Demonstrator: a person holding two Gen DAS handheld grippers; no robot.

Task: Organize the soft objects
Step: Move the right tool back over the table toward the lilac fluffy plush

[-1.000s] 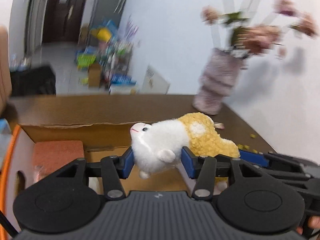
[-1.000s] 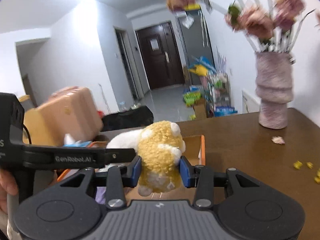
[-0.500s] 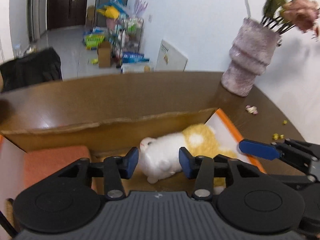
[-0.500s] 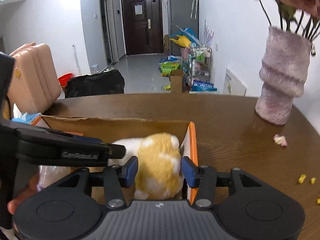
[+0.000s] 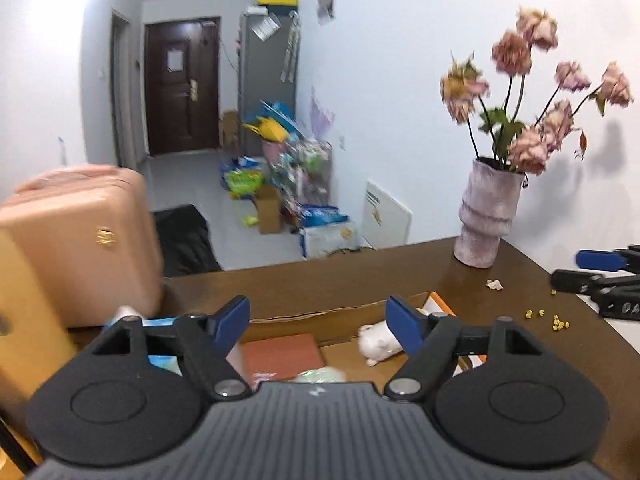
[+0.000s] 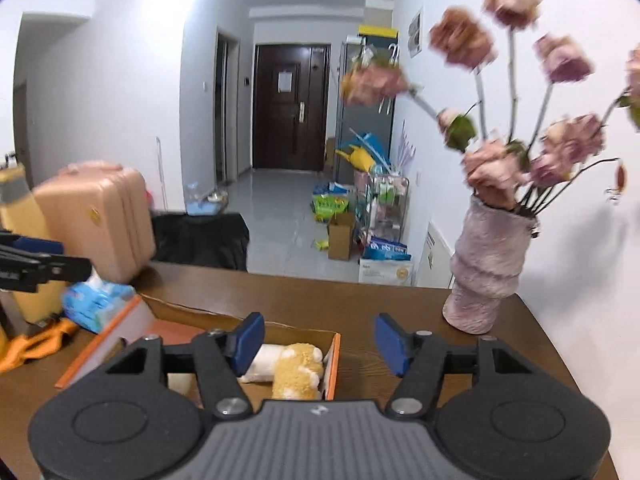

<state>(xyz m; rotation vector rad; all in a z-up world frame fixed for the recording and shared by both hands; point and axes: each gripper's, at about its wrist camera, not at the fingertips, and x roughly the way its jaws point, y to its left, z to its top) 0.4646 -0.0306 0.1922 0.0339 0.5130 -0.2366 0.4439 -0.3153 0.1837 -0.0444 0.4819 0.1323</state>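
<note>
Cardboard box (image 6: pixel 335 364) edge beside plush toy (image 6: pixel 298 370).

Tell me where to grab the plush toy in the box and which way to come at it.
Grip the plush toy across its yellow rear half, coming from above. It lies on its side against the right wall of the cardboard box, so a sideways approach looks blocked. Both the right gripper and left gripper are open and empty.

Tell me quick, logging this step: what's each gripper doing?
Left gripper: open, holding nothing.
Right gripper: open, holding nothing; plush toy lies in the box.
</note>
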